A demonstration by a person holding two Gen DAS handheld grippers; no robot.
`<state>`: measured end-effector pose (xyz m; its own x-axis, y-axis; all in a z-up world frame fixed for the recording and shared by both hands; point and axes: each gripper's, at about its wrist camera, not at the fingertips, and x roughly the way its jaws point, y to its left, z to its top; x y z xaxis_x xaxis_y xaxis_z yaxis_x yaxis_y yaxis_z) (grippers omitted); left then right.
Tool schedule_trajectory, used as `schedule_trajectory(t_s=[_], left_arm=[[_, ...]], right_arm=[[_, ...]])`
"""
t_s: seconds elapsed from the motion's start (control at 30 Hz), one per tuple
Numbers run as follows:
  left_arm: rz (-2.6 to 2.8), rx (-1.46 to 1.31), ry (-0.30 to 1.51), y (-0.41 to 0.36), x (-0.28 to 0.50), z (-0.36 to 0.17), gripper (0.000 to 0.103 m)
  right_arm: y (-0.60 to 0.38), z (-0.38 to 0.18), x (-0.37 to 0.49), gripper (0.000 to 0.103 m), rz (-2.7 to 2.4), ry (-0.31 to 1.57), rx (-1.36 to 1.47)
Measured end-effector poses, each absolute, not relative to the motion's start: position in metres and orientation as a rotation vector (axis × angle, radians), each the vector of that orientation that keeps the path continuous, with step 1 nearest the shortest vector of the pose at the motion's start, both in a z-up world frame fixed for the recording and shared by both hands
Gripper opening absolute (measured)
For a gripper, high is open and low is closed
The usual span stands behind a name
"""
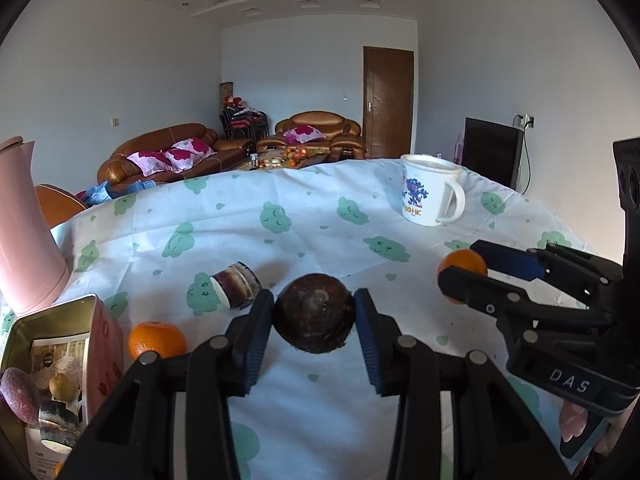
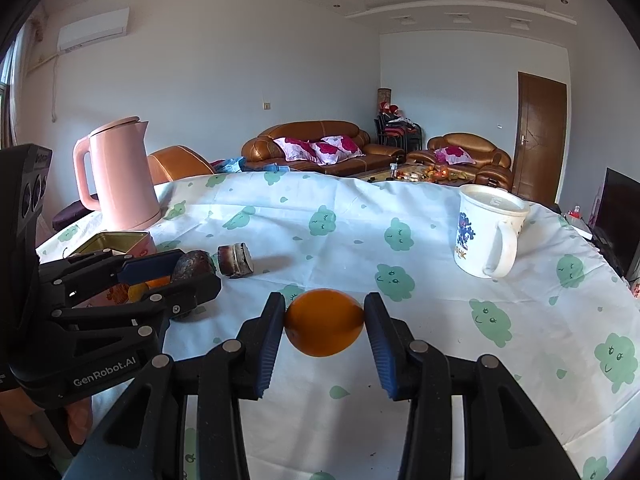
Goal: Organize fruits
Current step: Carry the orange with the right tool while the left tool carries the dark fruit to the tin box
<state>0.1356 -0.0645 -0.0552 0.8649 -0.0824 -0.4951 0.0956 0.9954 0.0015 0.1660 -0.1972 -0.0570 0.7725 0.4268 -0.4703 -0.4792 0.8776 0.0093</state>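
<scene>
As seen from the left wrist camera, the sorting looks partly done. An open tin box (image 1: 56,344) at lower left already holds a purple fruit (image 1: 18,394), a yellowish one and some dark pieces. Left out on the cloud-print tablecloth (image 1: 312,216) are a loose orange (image 1: 157,340) just beside the tin and a dark cut piece (image 1: 236,286) lying on its side. The left gripper (image 1: 314,316) is clamped on a dark brown round fruit (image 1: 314,314), its blue pads pressing both flanks; whether the fruit touches the cloth cannot be told. At right, the right gripper (image 1: 466,276) grips a second orange (image 1: 463,270). A pink kettle (image 1: 28,232) stands at left and a white mug (image 1: 430,190) further back.

From the right wrist camera, the right gripper (image 2: 324,324) is closed snugly on that orange (image 2: 324,322), held just above the cloth (image 2: 440,320). At left, the left gripper (image 2: 196,268) holds the dark fruit (image 2: 192,266) near the tin (image 2: 116,242). My judgement: both held fruits, the loose orange and the cut piece remain to be put away.
</scene>
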Motion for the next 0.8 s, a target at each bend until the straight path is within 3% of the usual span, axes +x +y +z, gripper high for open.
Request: schedule_trajectory(t_s=[0.8], left_arm=[[-0.052,0.043,0.433,-0.065,0.123,-0.049,0.043]], right_arm=[[-0.204,-0.05,0.152,0.043,0.505,0.388,-0.094]])
